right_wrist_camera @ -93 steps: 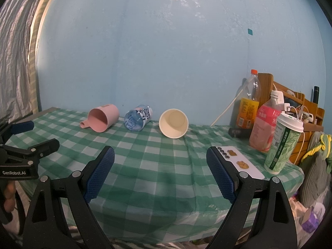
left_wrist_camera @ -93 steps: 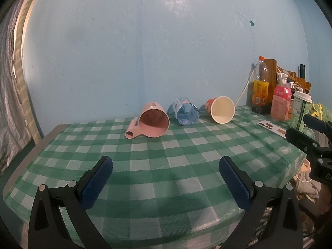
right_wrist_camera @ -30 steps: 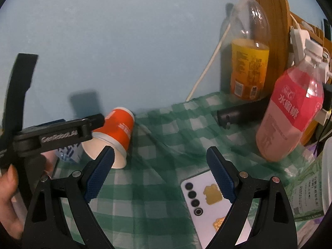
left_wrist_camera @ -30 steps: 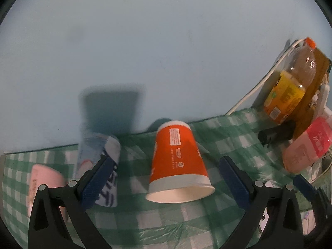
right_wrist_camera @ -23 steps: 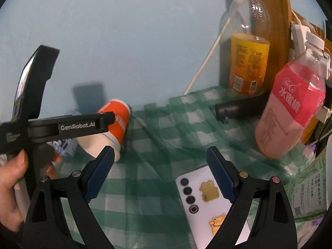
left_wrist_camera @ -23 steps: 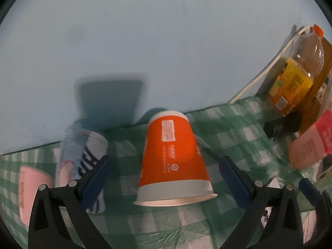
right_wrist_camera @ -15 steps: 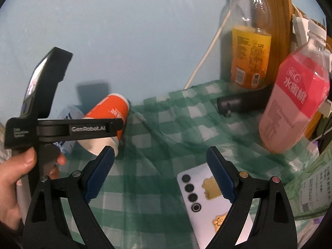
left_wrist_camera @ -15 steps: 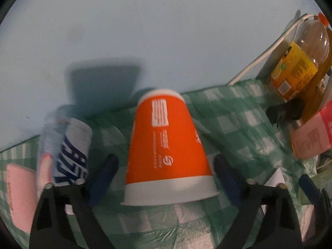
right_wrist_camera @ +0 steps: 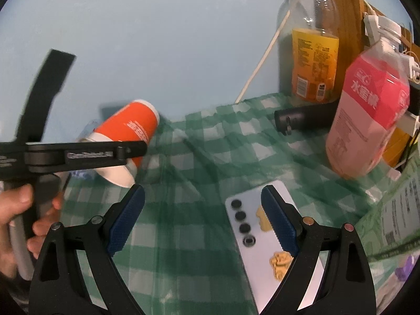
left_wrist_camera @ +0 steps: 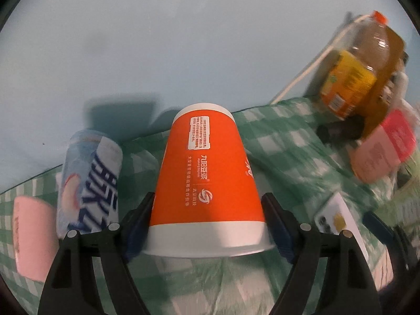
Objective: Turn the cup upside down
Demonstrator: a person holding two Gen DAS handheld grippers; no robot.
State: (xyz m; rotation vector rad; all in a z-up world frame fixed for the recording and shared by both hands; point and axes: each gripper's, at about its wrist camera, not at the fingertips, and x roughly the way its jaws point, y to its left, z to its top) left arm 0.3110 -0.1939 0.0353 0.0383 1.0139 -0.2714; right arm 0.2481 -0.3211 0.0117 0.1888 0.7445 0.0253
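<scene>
Cup position: the orange paper cup (left_wrist_camera: pixel 207 181) lies on its side on the green-checked worktop (left_wrist_camera: pixel 283 152), filling the centre of the left wrist view; in the right wrist view it sits at left of centre (right_wrist_camera: pixel 126 136).
Cup axis: long axis runs away from the left camera, closed base toward the blue wall at the top, white-banded open rim toward the bottom of the frame.
Left hand-held gripper (left_wrist_camera: pixel 207 229): the two blue pads sit one on each side of the cup just above its rim, pressed against or touching its wall; clamped on the cup.
Right hand-held gripper (right_wrist_camera: pixel 202 218): fingers spread wide, nothing between them, over the worktop and a white phone (right_wrist_camera: pixel 265 239) at lower centre.
Neighbours: a blue-and-white can (left_wrist_camera: pixel 89 181) lies just left of the cup; a pink cup (left_wrist_camera: pixel 31 236) at the far left edge.
</scene>
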